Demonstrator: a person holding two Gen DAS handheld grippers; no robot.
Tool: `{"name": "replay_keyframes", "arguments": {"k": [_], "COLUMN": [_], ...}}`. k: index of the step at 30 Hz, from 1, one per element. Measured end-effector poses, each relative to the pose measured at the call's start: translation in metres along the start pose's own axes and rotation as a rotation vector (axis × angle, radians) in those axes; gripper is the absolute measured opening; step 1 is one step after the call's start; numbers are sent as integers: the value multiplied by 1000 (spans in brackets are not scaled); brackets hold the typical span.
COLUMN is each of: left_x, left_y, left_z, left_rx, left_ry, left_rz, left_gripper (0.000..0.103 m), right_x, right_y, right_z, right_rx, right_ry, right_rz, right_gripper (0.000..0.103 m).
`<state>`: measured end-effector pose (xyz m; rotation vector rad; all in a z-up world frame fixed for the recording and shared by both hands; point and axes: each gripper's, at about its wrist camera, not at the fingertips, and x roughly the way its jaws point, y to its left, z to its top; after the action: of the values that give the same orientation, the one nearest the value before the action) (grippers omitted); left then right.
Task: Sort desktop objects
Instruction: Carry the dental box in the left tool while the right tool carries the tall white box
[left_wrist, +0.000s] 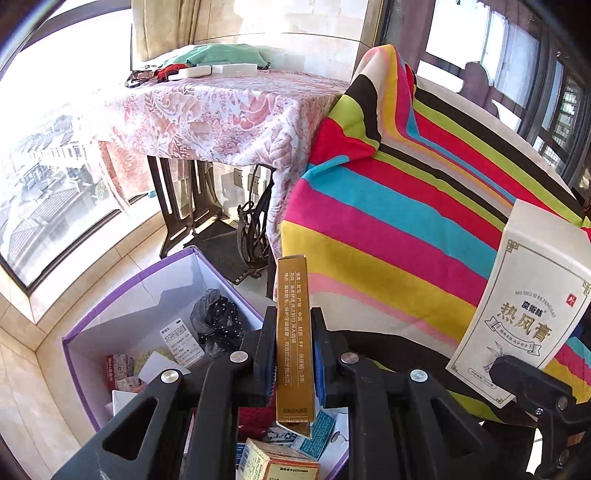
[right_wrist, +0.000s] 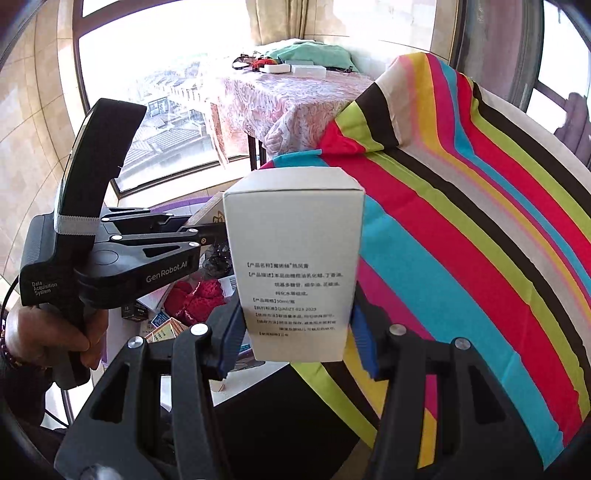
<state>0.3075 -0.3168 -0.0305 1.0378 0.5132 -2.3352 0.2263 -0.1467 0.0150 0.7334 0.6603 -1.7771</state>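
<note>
The left claw (left_wrist: 293, 354) pinches a slim gold carton (left_wrist: 294, 343) at mid-length; the right claw (right_wrist: 299, 332) clamps a white ointment box (right_wrist: 295, 258) low. Both look light, stiff cardboard, easily crushed.

left tongs (left_wrist: 293, 354) clamped | right tongs (right_wrist: 297, 332) clamped | both angled down

Bright daylight, blown-out windows (left_wrist: 44, 122), fisheye-warped dark edges

Gold slim box (left_wrist: 294, 343), white carton (right_wrist: 295, 258), purple-edged bin (left_wrist: 110, 306) (rainbow-striped cloth (left_wrist: 406, 221) beside)
</note>
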Motion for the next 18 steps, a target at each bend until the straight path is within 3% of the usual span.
{"name": "replay_keyframes", "arguments": {"k": [9,18], "left_x": [3,4], "left_y": [79,117], "left_z": [-17,-27], "left_rx": [-132,-177], "left_ry": [21,8], "left_rz": [158,259], "left_gripper": [16,17], "right_x": [42,95], "right_y": [76,111], "right_z": [15,26], "right_rx": [-211,-265], "right_ry": [87,205], "right_rz": [134,190], "right_gripper": [55,55]}}
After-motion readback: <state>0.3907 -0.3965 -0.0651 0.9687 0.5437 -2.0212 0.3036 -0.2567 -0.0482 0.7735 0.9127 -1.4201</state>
